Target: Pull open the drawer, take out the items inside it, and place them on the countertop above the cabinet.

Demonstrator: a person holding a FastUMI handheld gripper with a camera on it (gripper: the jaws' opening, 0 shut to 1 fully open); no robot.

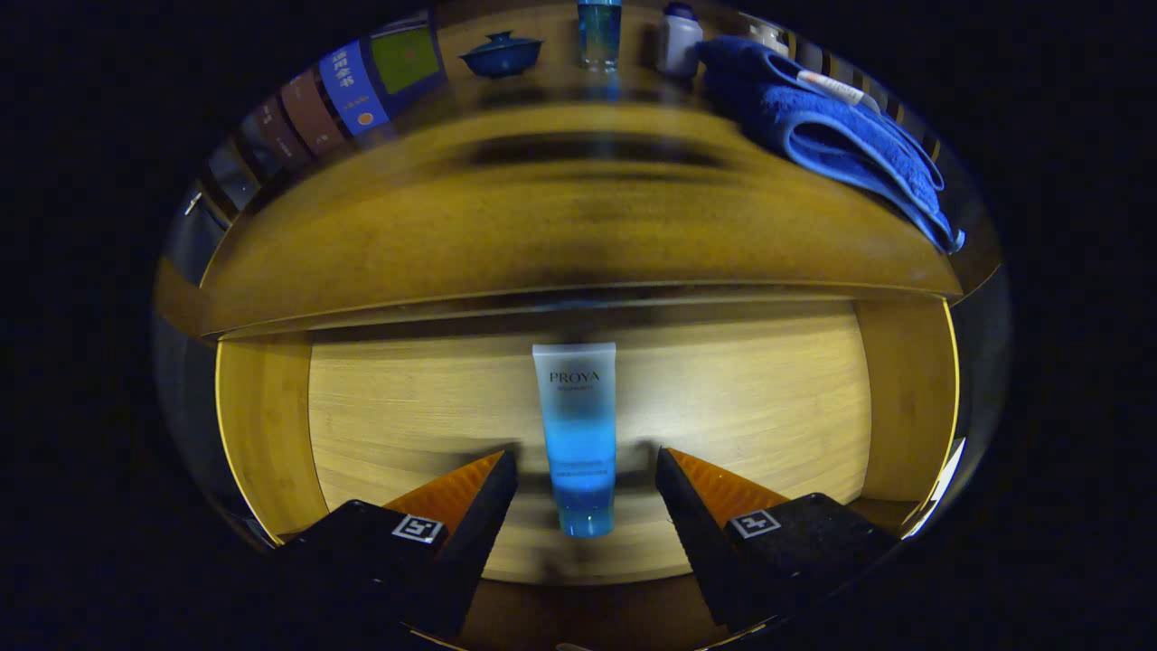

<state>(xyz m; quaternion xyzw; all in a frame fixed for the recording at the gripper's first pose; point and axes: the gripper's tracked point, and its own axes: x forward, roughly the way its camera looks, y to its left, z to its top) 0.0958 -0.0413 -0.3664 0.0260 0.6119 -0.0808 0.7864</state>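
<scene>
Two fingers of the claw (587, 475) are seen spread wide over the open drawer (723, 407), with a gap left on each side of the tube (578, 434), which lies flat on the drawer floor between them, its cap end nearest the claw; nothing is gripped or touched. Beyond the drawer, the countertop (542, 217) is shown bearing a blue towel (823, 127), a lidded bowl (501, 52), a tall bottle (599, 34), a white bottle (679, 41) and books (352, 90).
</scene>
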